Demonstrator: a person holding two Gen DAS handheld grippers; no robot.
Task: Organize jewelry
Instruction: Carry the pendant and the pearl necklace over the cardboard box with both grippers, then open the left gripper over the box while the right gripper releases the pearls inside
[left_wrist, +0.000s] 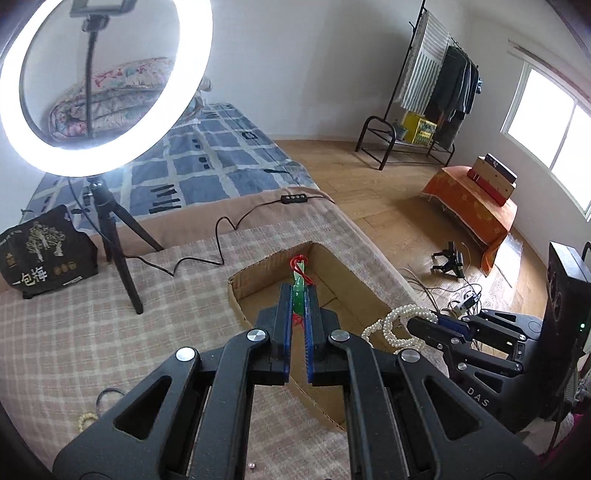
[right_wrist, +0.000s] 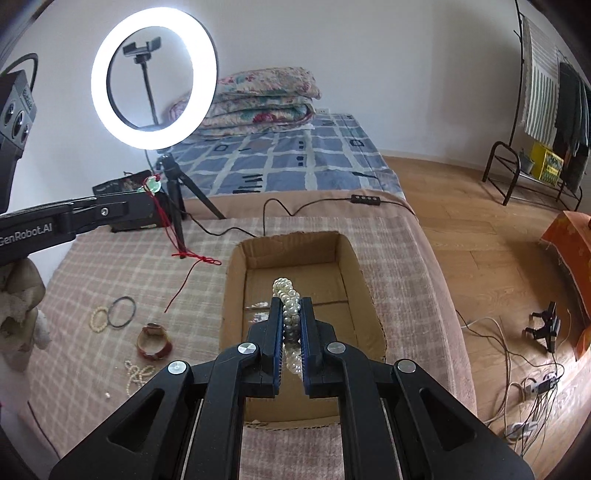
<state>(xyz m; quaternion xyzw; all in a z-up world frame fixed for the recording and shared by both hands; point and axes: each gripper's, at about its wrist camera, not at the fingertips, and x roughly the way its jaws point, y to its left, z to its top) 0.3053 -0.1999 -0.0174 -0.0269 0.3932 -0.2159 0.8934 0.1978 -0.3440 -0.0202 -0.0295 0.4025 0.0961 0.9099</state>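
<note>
My left gripper (left_wrist: 298, 291) is shut on a green jade pendant (left_wrist: 298, 295) with a red cord, held above the open cardboard box (left_wrist: 243, 273). From the right wrist view the left gripper (right_wrist: 149, 194) holds the pendant (right_wrist: 153, 185) left of the box (right_wrist: 291, 240), its red cord (right_wrist: 184, 254) trailing to the blanket. My right gripper (right_wrist: 290, 306) is shut on a white pearl necklace (right_wrist: 288, 295) above the box; it also shows in the left wrist view (left_wrist: 421, 321) with the pearls (left_wrist: 395, 325) hanging.
On the plaid blanket (right_wrist: 110, 273) lie a black ring (right_wrist: 121, 312), a small bead bracelet (right_wrist: 98, 319), a red watch (right_wrist: 154, 341) and loose pearls (right_wrist: 138, 373). A ring light on a tripod (right_wrist: 153, 79) and a black bag (left_wrist: 46, 251) stand behind. Small pale items (right_wrist: 258, 306) lie in the box.
</note>
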